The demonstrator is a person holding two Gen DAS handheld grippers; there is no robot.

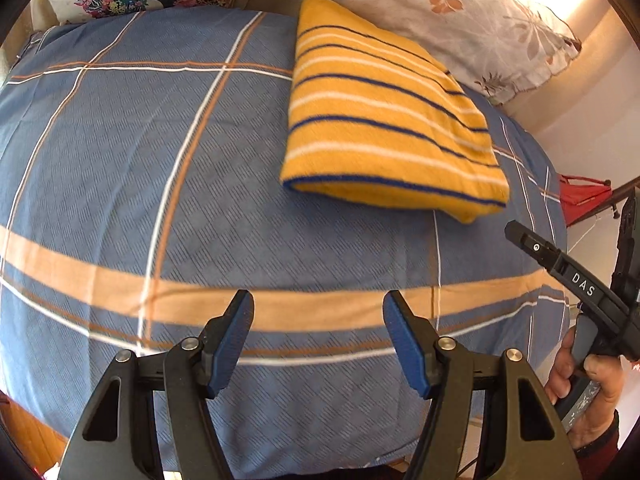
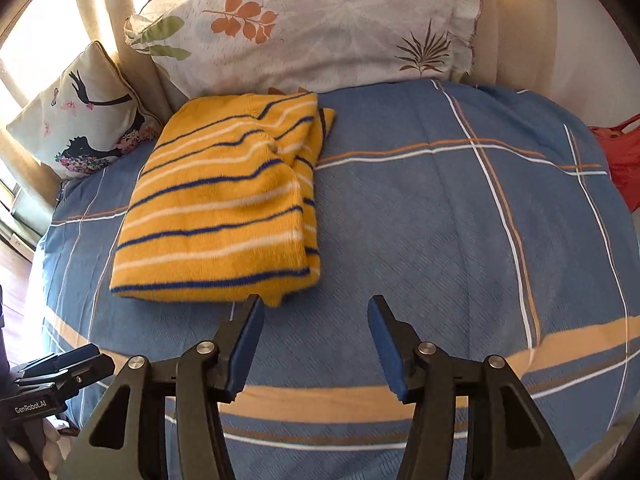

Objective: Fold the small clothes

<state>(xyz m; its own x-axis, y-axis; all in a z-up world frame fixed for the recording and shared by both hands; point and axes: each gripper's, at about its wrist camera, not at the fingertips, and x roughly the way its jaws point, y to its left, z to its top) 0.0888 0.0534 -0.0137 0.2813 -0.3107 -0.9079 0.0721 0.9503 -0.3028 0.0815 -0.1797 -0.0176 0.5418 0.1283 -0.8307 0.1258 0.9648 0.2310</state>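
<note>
A yellow garment with blue and white stripes (image 1: 384,120) lies folded into a rectangle on the blue plaid bedsheet (image 1: 160,184), near the pillows. In the right wrist view the same folded garment (image 2: 224,204) sits left of centre, its near edge just beyond my right gripper's left fingertip. My left gripper (image 1: 318,300) hovers over bare sheet, well short of the garment, open with nothing between its blue pads. My right gripper (image 2: 316,304) is open too, empty, over the sheet just in front of the garment's near right corner.
A leaf-print pillow (image 2: 320,28) lies behind the garment; a cushion with a dark figure and flowers (image 2: 84,120) stands at the headboard. Something red (image 2: 620,160) hangs past the bed's right edge. A hand (image 1: 592,392) holds the other gripper's handle at the right.
</note>
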